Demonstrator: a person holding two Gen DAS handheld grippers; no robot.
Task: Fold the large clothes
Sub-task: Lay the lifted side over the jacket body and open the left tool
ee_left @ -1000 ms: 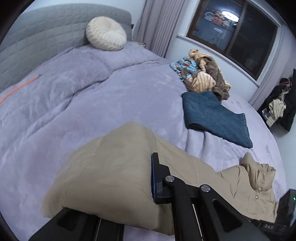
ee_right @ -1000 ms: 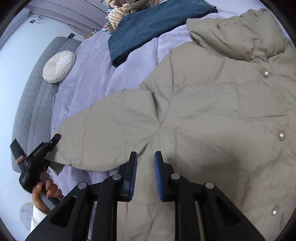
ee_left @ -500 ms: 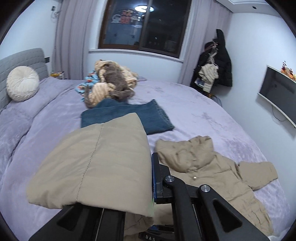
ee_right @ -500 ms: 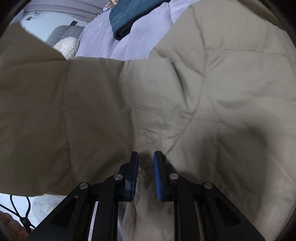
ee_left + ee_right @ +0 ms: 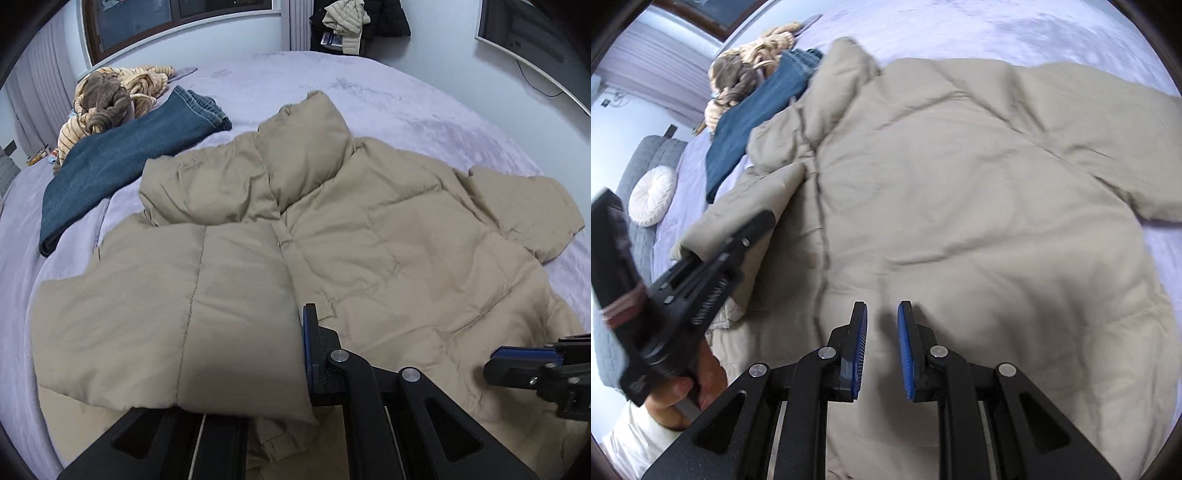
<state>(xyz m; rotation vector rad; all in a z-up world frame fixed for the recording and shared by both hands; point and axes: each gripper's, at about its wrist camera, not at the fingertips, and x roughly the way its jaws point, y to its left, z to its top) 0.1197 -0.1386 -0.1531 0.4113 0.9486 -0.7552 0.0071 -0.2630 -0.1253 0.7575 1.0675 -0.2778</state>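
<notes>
Jacket (image 5: 388,240): beige padded jacket, spread across the near part of the bed, collar end toward the far side of the bed, hem end toward both cameras.
Sleeve (image 5: 166,314): one sleeve is lifted and folded inward over the jacket body; its cuff end is clamped in the left gripper.
Other sleeve (image 5: 528,210): lies flat on the cover, sticking out from the opposite side of the jacket.
Left gripper (image 5: 713,254): jaws pressed together on the sleeve fabric; in the left wrist view the cloth covers one finger, and only the blue pad of the other finger shows.
Left hand (image 5: 690,395): wraps the gripper handle at the lower left of the right wrist view; a white cuff shows below it.
Right gripper (image 5: 882,347): jaws slightly apart, nothing between the blue pads; it hangs just above the lower part of the jacket body and points down at it.
Bed cover (image 5: 406,99): lilac, plush, under all the garments.
Jeans (image 5: 110,158): folded dark blue denim, lying just beside the jacket's shoulder.
Clothes pile (image 5: 110,96): brown and striped garments, heaped beyond the jeans.
Round cushion (image 5: 652,195): white, resting by the grey padded headboard (image 5: 631,177).
Window (image 5: 177,18): dark glass, on the wall behind the bed.
</notes>
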